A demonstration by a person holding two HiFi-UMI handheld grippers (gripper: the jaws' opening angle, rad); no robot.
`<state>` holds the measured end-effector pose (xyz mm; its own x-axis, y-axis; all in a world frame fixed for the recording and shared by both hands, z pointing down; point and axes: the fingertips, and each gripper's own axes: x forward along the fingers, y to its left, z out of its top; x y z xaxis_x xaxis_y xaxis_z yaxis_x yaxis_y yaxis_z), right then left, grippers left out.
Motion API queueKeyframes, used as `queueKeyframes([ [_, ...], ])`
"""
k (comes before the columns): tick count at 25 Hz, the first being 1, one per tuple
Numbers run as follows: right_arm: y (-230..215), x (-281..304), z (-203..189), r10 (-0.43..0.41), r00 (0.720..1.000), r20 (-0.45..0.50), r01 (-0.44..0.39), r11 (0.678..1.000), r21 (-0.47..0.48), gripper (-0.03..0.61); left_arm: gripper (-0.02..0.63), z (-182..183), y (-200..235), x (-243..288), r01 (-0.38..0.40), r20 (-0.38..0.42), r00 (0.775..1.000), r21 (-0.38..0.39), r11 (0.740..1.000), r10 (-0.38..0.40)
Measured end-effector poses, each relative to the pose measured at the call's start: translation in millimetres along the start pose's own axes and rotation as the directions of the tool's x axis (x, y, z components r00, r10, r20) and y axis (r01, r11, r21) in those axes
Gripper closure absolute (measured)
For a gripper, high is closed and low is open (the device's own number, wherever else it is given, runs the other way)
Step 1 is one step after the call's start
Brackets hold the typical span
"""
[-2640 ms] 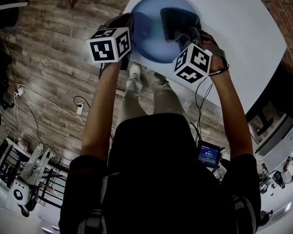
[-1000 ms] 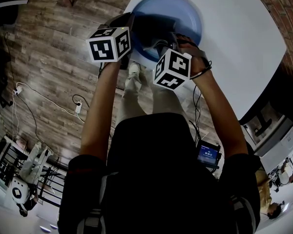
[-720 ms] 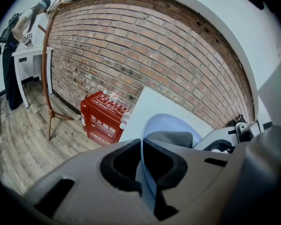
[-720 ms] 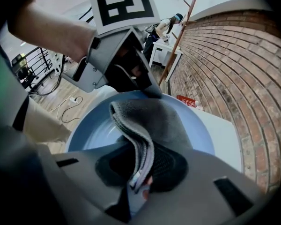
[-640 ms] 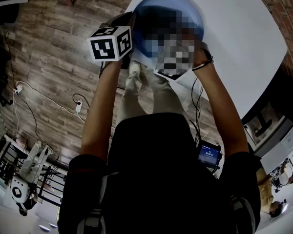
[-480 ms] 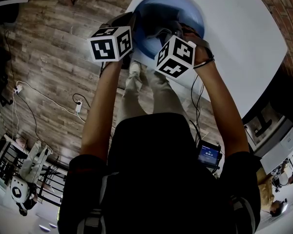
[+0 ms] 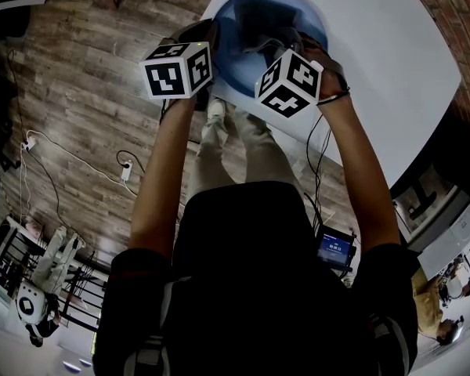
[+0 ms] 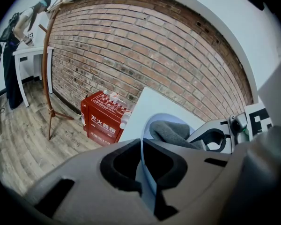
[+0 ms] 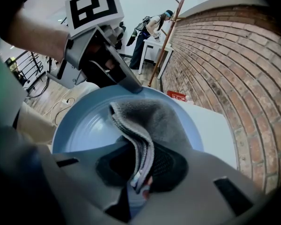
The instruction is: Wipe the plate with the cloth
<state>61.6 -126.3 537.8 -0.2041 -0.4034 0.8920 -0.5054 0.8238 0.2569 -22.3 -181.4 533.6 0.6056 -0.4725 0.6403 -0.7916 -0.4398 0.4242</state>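
Two grippers, one blue plate (image 9: 82, 125), one grey cloth (image 9: 147, 114) — both arms are reaching forward side by side over the near edge of the white table (image 7: 392, 53). Left gripper (image 8: 143, 149) is clamping the plate's rim edge-on, jaws closed tight onto it, while right gripper (image 9: 143, 161) is pinching a fold of the cloth and holding it against the plate's inner face. Cloth is the one thing lying in the plate — it's draping from the right jaws across the middle toward the far rim.
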Motion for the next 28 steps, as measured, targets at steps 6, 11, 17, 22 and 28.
queueKeyframes([
  [6, -8.8, -4.3, -14.4, -0.020, 1.000, -0.021, 0.020, 0.999, 0.026, 0.525, 0.584, 0.6, -0.6, 0.6, 0.000, 0.001, 1.000, 0.001, 1.000, 0.000],
  [11, -10.3, -8.0, -28.2, -0.031, 0.999, -0.040, 0.032, 0.999, 0.041, 0.525, 0.584, 0.1, 0.3, 1.5, -0.002, 0.001, 1.000, 0.000, 1.000, 0.002],
  [17, -6.6, -16.6, -47.7, -0.037, 0.997, -0.066, 0.041, 0.997, 0.063, 0.525, 0.584, 0.6, -0.6, 2.5, -0.001, -0.001, 1.000, 0.003, 1.000, 0.001],
  [22, 1.1, -22.7, -57.9, -0.034, 0.996, -0.083, 0.039, 0.998, 0.056, 0.525, 0.586, 0.7, -0.6, 2.9, 0.003, -0.003, 1.000, 0.003, 1.000, -0.003],
  [28, 11.0, -26.6, -62.3, -0.021, 0.996, -0.092, 0.027, 0.998, 0.063, 0.525, 0.586, 1.0, -0.6, 3.2, 0.007, -0.002, 1.000, 0.000, 1.000, -0.007],
])
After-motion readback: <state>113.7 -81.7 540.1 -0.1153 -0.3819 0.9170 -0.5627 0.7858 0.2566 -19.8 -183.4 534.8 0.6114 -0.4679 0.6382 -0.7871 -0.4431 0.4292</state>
